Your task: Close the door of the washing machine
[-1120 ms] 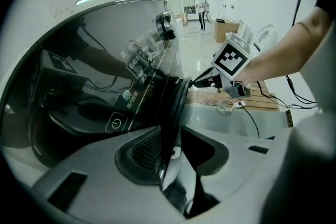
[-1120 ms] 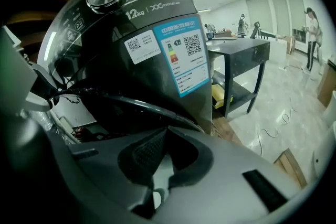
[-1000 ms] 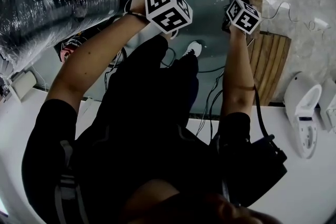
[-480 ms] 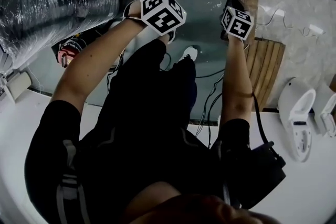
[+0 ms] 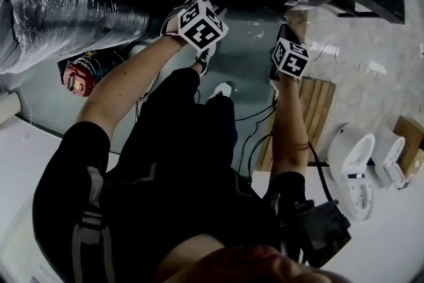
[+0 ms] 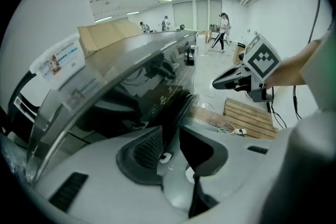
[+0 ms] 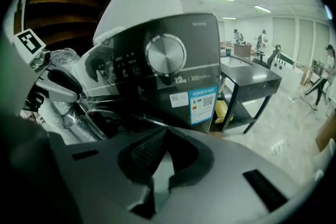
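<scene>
Plainly, the dark tinted glass door [image 6: 131, 78] is shown only in the left gripper view, where it is tilted across the frame from eight o'clock towards twelve o'clock. Paper stickers [image 6: 58, 60] are stuck near its nine o'clock end. Its black rim is taken between the pads of the left tongs [image 6: 171, 131], which are held partly apart and have just been closing on it. In the same view the right tongs [image 6: 216, 83] are seen at two o'clock, clear of the door and above a slatted wooden pallet [image 6: 252, 118].

The front of the dark grey washing machine [image 7: 173, 76] is faced only in the right gripper view. A silver dial [image 7: 165, 55] is set at twelve o'clock above the tongs there, and a blue-and-white label [image 7: 203, 105] at one o'clock. Those jaws are pressed together, and nothing is held between them.

From the head view neither pair of jaws can be read. Only the marker cubes [image 5: 202, 24] are made out, with the machine's dark top at twelve o'clock and a plastic-wrapped bundle [image 5: 59, 3] at ten o'clock.
</scene>
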A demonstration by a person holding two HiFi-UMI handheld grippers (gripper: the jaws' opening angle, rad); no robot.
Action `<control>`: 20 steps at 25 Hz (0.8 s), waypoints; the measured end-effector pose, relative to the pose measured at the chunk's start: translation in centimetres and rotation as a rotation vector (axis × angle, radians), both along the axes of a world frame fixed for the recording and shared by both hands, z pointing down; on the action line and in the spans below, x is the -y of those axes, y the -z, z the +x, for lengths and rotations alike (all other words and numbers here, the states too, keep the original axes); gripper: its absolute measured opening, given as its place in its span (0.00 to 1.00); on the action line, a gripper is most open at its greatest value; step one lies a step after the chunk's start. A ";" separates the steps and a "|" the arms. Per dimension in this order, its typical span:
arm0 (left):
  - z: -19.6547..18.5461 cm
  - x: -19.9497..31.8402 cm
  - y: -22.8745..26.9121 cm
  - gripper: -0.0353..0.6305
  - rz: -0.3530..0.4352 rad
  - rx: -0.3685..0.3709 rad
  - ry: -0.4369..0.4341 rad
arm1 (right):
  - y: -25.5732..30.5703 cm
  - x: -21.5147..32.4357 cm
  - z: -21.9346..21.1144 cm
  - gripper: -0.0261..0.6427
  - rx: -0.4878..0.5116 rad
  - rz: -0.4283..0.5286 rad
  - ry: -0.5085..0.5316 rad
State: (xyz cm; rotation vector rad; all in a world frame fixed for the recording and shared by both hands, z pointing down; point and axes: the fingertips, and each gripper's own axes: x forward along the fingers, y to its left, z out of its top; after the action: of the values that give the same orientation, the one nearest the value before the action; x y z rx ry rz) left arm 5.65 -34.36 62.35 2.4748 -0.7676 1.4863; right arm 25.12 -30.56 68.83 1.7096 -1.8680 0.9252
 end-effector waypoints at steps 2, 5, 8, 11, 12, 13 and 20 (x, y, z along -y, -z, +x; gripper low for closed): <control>0.0 -0.4 1.9 0.21 0.023 -0.031 0.025 | 2.4 -0.3 -0.2 0.05 -0.019 0.030 0.034; -0.1 -0.6 4.5 0.20 0.049 -0.115 0.083 | 5.8 -0.5 -0.2 0.05 -0.039 0.070 0.066; 0.0 -1.2 7.5 0.19 0.077 -0.224 0.120 | 9.0 -1.2 -0.1 0.05 -0.053 0.106 0.090; -0.8 -2.2 10.4 0.19 0.096 -0.273 0.167 | 12.3 -2.3 0.0 0.05 -0.075 0.134 0.113; -1.2 -2.5 11.4 0.18 0.105 -0.290 0.182 | 13.5 -2.7 -0.1 0.05 -0.078 0.144 0.118; -1.6 -2.9 12.5 0.17 0.113 -0.310 0.198 | 14.7 -3.0 -0.2 0.05 -0.079 0.154 0.121; -4.0 -6.8 20.0 0.13 0.186 -0.442 0.228 | 23.1 -5.8 -1.5 0.05 -0.061 0.236 0.157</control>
State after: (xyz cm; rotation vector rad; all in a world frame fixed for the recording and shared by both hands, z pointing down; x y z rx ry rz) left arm 1.70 -27.59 42.31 2.5965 -1.0848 0.7811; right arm 23.59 -24.79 45.75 1.6708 -2.1034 0.6049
